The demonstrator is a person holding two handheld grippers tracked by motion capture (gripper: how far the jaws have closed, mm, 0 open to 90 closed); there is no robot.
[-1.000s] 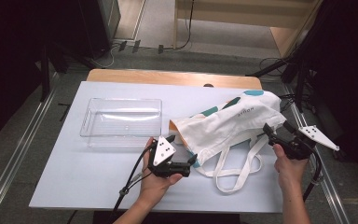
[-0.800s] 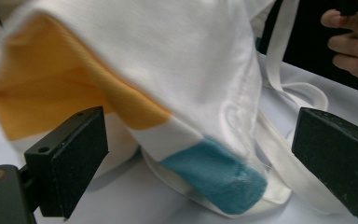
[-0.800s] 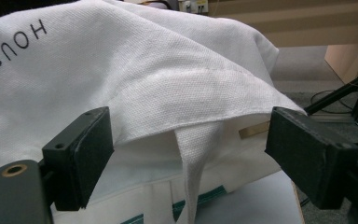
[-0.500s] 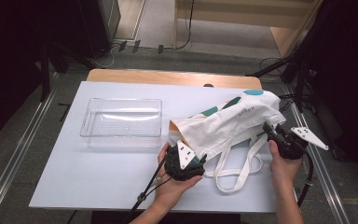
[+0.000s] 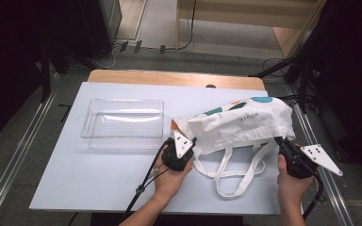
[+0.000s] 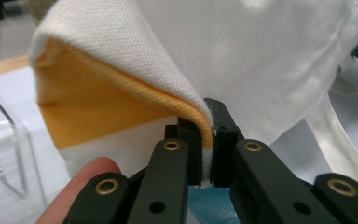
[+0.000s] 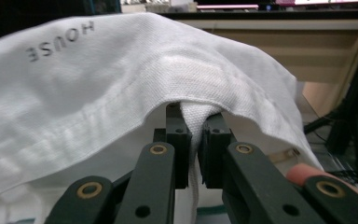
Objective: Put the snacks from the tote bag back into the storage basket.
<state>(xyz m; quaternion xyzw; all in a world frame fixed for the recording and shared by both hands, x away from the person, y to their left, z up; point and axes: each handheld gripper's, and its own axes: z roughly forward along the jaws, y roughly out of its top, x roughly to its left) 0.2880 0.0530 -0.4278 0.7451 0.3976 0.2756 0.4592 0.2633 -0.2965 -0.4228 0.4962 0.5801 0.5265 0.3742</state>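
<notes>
Both hands reach in from the near desk (image 5: 99,188) edge. The left gripper (image 5: 185,145) pinches the tote bag (image 5: 238,125) at its orange-lined mouth hem; the right gripper (image 5: 283,147) clamps a fold at the bag's far end. A clear tray (image 5: 122,118) sits beyond the left fingers (image 6: 189,140), apart from the bag. The right gripper view reveals "HOUSE" lettering above its fingers (image 7: 177,135).

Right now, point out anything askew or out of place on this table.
The white tote bag lies crooked and rumpled, its handle loops sprawled toward the table's near edge. The left gripper and right gripper each pinch its edge. The clear tray sits square.
</notes>
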